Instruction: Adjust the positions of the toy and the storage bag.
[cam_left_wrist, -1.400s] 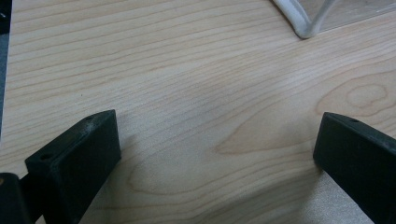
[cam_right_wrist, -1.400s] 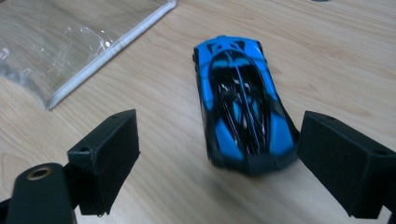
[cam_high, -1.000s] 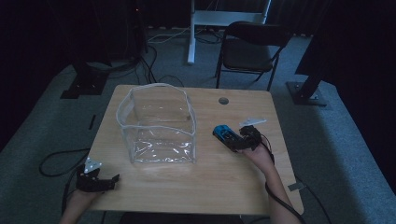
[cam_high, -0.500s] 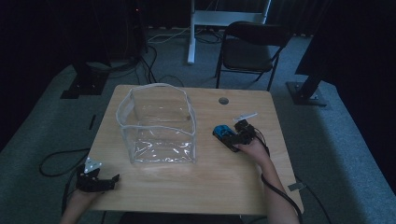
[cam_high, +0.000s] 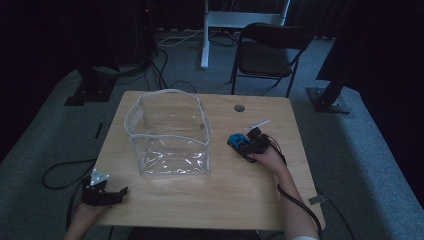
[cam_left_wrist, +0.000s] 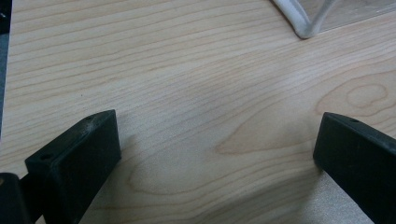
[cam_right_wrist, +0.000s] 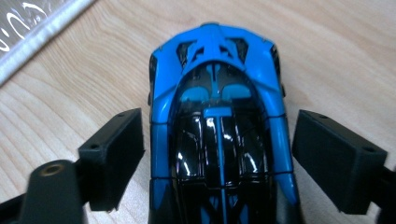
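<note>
A clear plastic pouch (cam_high: 167, 135) with a white zipper rim stands open-topped on the wooden table (cam_high: 215, 200), and everything else is placed here relative to it. To the right of the pouch, near but not touching it, a blue and black toy car (cam_high: 238, 142) sits on the tabletop. The right gripper (cam_high: 251, 146) is brought up against the car from the side away from the pouch, with the person's right hand (cam_high: 270, 161) behind it. In the right gripper view the car (cam_right_wrist: 219, 140) lies lengthwise between the two black jaws, which stand spread to either side of its body; a small gap shows between each jaw and the car's flank, so the jaws are apart and not clamped on it. The white edge of the pouch (cam_right_wrist: 42, 28) crosses the upper left corner of that view, beyond the car's far end. A thin white strip (cam_high: 259, 123) lies on the table just behind the right gripper, farther from the pouch. The left gripper (cam_high: 105, 192) rests at the near table edge, in front of the pouch and to its left, well apart from it. In the left gripper view its jaws are wide apart with bare wood grain between them, and a corner of the pouch's white rim (cam_left_wrist: 299, 21) shows at the top.
</note>
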